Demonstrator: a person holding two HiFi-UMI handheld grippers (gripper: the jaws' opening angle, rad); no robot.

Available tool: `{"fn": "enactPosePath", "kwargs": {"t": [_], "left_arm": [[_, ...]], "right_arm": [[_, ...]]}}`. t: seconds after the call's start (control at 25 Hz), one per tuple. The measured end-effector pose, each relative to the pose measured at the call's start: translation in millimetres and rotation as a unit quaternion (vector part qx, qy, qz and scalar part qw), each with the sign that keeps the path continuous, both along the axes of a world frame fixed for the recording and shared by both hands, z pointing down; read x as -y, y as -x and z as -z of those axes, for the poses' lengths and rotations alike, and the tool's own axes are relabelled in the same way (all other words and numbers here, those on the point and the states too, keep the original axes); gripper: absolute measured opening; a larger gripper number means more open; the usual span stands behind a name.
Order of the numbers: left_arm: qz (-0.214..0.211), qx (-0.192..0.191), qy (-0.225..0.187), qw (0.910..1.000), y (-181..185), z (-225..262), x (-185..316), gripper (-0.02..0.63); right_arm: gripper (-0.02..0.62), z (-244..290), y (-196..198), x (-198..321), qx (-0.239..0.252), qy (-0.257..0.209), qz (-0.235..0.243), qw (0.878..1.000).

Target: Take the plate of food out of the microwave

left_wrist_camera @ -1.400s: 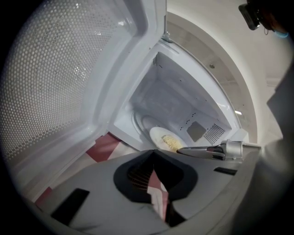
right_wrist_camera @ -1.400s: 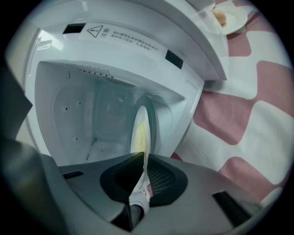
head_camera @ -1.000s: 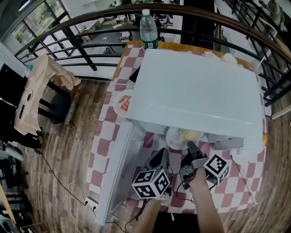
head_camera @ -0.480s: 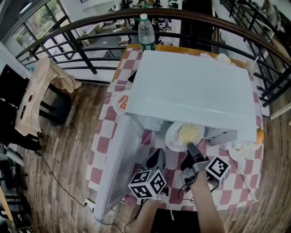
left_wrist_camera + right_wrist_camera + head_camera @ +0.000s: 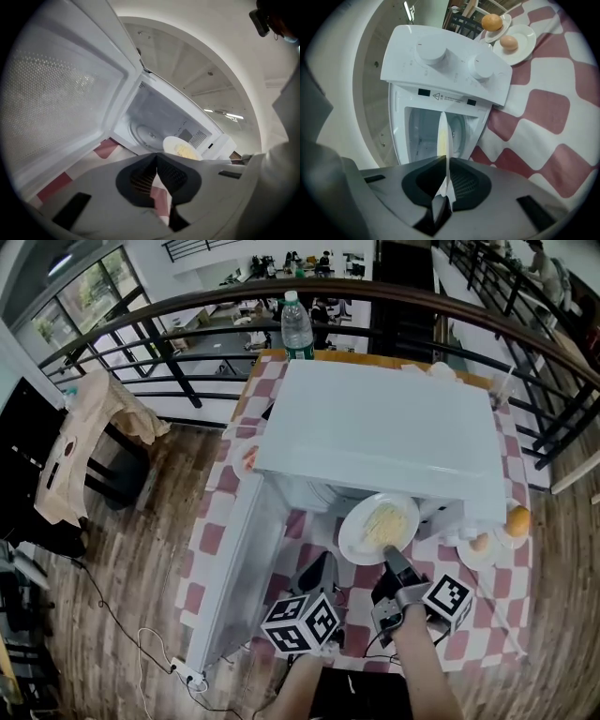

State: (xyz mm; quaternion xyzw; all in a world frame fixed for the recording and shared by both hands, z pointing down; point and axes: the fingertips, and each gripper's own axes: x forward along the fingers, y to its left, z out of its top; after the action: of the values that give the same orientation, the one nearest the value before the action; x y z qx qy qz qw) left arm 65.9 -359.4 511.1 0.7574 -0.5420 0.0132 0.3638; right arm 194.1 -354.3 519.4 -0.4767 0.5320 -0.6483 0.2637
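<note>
While left gripper [image 5: 157, 160] fingers seem together, right gripper [image 5: 445, 164] fingers clamp the plate [image 5: 353, 538]

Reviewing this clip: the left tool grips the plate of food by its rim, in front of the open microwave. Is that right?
No. The right tool grips the plate of food by its rim, in front of the open microwave; the right gripper view shows the rim edge-on between its jaws. The left tool is shut on nothing.

Head view steeply down over the microwave [image 5: 375, 427]; gripper views low, close, facing into it (shared).
</note>
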Motion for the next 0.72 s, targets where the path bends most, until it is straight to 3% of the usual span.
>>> {"fn": "enactPosePath", "kwargs": {"t": [0.72], "left_arm": [[0.029,-0.006,-0.010,0.9995,-7,25,-33,0.002]], "right_arm": [[0.038,22,7,-27,0.017,-0.024,0.046,0.998]]}}
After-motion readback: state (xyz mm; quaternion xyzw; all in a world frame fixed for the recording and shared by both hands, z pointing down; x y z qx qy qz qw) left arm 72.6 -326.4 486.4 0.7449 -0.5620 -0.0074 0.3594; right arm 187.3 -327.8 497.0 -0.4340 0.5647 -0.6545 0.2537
